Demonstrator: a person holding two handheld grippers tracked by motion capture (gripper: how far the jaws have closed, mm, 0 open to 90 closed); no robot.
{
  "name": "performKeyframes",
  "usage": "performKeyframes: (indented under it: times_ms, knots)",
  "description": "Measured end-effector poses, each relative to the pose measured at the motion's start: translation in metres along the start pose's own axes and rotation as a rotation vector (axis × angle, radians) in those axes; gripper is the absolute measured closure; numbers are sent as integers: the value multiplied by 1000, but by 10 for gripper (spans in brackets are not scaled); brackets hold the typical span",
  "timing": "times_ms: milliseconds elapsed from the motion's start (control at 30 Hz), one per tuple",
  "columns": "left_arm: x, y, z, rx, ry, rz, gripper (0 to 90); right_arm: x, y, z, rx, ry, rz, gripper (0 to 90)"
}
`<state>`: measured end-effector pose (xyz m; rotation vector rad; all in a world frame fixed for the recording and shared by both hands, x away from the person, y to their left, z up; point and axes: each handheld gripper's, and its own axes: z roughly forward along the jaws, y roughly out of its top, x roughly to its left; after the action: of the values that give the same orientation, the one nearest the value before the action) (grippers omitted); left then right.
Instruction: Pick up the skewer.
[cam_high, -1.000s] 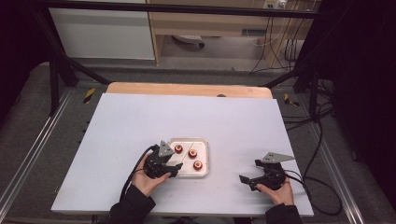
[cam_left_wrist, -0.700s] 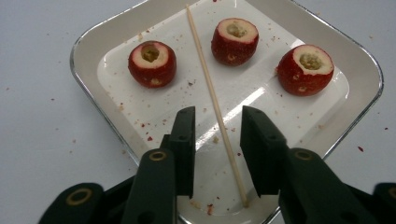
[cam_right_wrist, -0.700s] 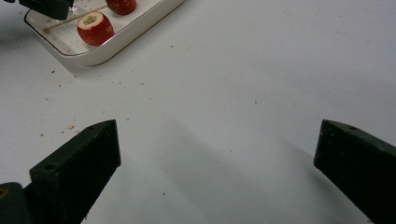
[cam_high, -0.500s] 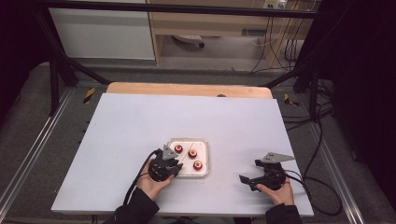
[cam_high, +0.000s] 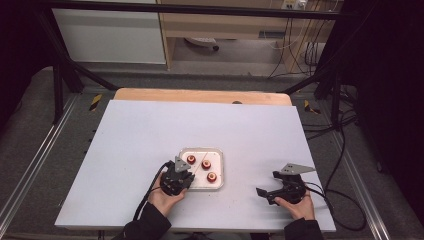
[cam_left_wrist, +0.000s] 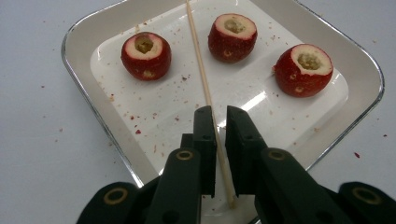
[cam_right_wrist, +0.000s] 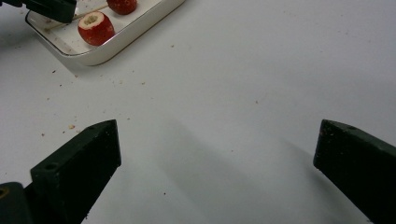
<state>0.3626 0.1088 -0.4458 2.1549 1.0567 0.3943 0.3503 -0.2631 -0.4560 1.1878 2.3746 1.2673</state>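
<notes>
The left gripper (cam_left_wrist: 217, 126) has just been closing, and its fingers (cam_left_wrist: 205, 140) now stand nearly together with a thin wooden skewer (cam_left_wrist: 201, 70) between them. From the left gripper view it is hard to tell whether the pads already press the stick or a sliver of gap remains on the right side. The skewer lies flat in a white tray (cam_left_wrist: 93, 112), running from the near rim, past the fingers, up toward the far rim, between the cored red fruits.

The skewer looks light, stiff along its length and easy to snap if bent; round and smooth, it may roll or slip out of flat pads. Taking it near the close end, as here, leaves a long free length for spearing, though the tip will wobble. Lying flush on the tray floor, it gives the fingers little to get under.

Three red fruits (cam_left_wrist: 145, 55) with hollowed tops sit in the tray, one left of the skewer and two right of it, none touching it. They look soft and rollable. Crumbs dot the tray and the table (cam_high: 150, 130).

The right gripper (cam_high: 280, 189) rests well apart on the table, its fingers (cam_right_wrist: 79, 163) spread wide over bare table, holding nothing.
</notes>
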Motion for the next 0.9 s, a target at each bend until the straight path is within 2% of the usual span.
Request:
performKeyframes:
  times_ms: [133,333,567,900]
  knots:
    - [-2,0,0,0,26,-5,846,0,0,0,-3,2,0,13]
    - [-3,0,0,-2,44,-24,872,0,0,0,-2,4,2,13]
    - [-2,-1,0,-11,38,-46,878,0,0,0,0,3,1,13]
    - [4,-4,0,-43,5,-74,885,0,0,0,-1,5,2,13]
